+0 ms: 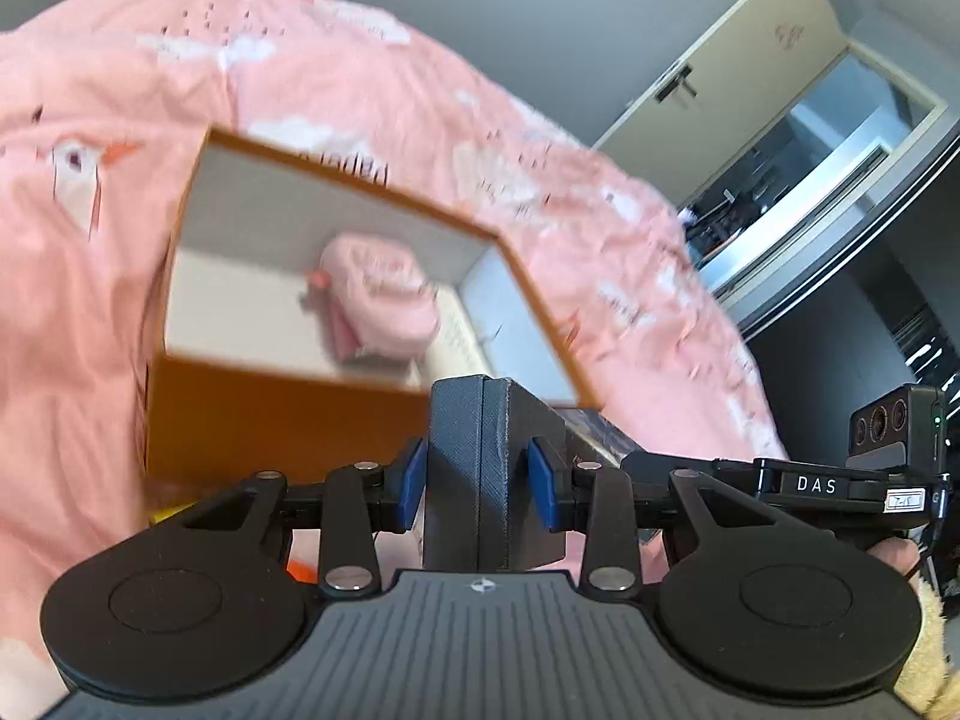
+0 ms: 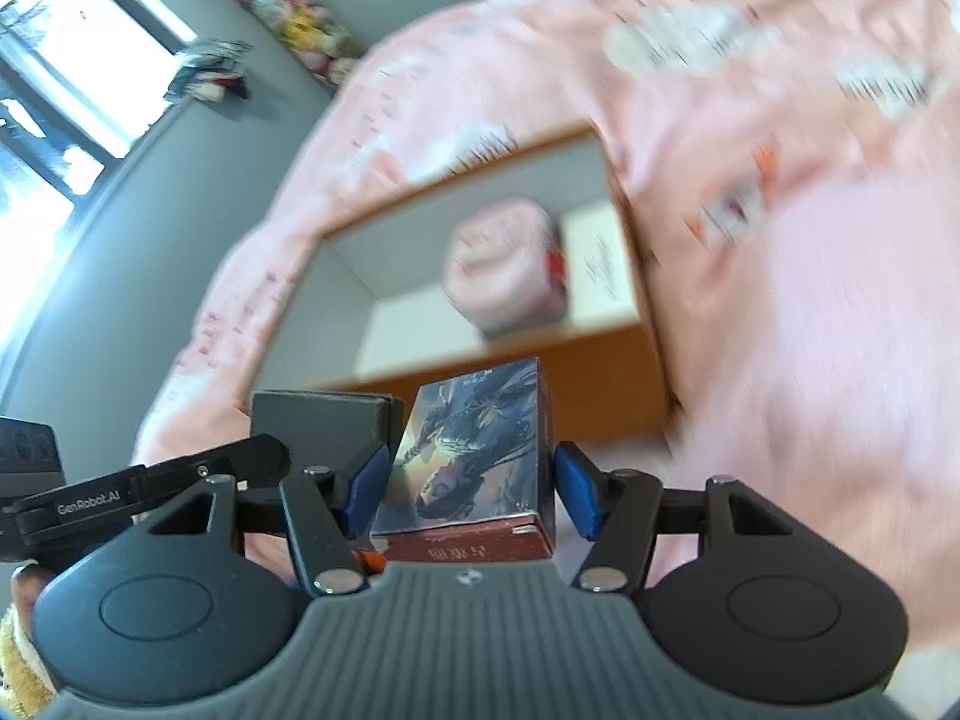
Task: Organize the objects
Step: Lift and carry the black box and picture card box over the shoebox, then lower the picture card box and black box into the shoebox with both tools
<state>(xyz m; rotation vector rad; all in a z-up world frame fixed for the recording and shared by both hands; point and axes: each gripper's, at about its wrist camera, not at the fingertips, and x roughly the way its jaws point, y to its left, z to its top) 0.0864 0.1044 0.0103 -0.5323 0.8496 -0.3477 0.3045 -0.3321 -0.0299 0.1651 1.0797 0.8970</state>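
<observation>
An open orange box [image 1: 288, 420] with a white inside lies on the pink bedspread [image 1: 90, 312]; it also shows in the right wrist view [image 2: 600, 378]. A rolled pink cloth [image 1: 378, 294] and a white card [image 2: 600, 264] lie inside it. My left gripper [image 1: 477, 483] is shut on a dark grey case [image 1: 474, 468], held just in front of the box. My right gripper [image 2: 471, 489] is shut on a small box with a printed figure [image 2: 474, 450], held next to the grey case [image 2: 324, 426] and just before the orange box.
The pink bedspread [image 2: 810, 330] fills most of both views. A cream door [image 1: 738, 78] and a dark doorway stand at the right in the left wrist view. A bright window [image 2: 54, 60] and a shelf of plush toys [image 2: 282, 6] show beyond the bed.
</observation>
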